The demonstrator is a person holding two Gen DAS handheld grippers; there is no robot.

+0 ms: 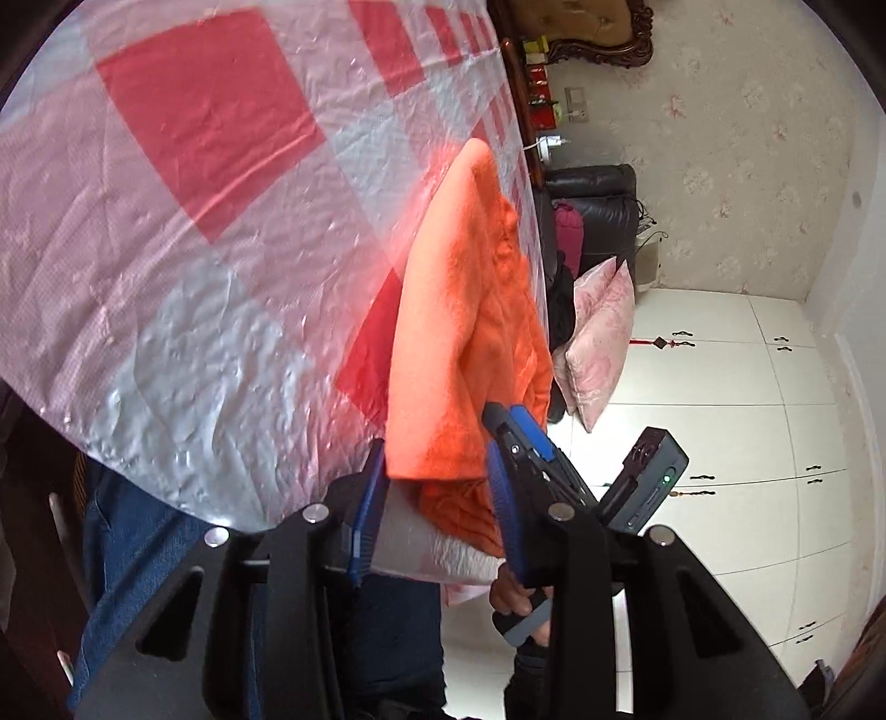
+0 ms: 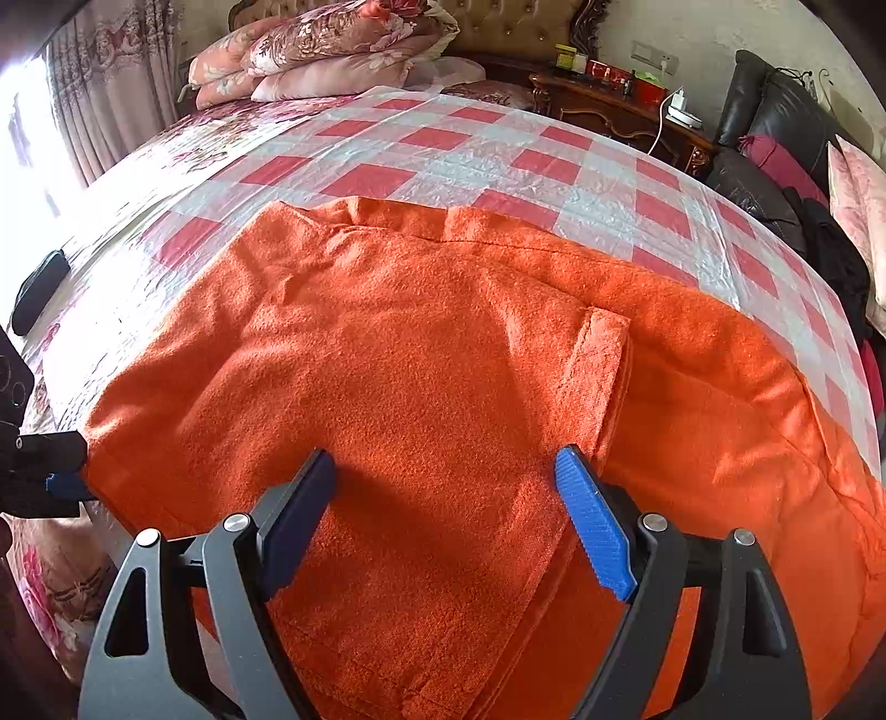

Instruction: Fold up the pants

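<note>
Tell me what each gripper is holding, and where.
The left gripper appears clamped on the orange pants at a corner of the fabric. The right gripper is open above them, holding nothing.

Red-checked plastic sheet (image 2: 443,155) covers the bed, floral pillows (image 2: 332,50) piled at its head edge, black leather chair (image 2: 775,116) beside its right edge.

The pants (image 2: 443,387) lie on the bed (image 2: 498,160) under the right tongs (image 2: 448,476); pillows (image 2: 326,50) lie beyond.
</note>
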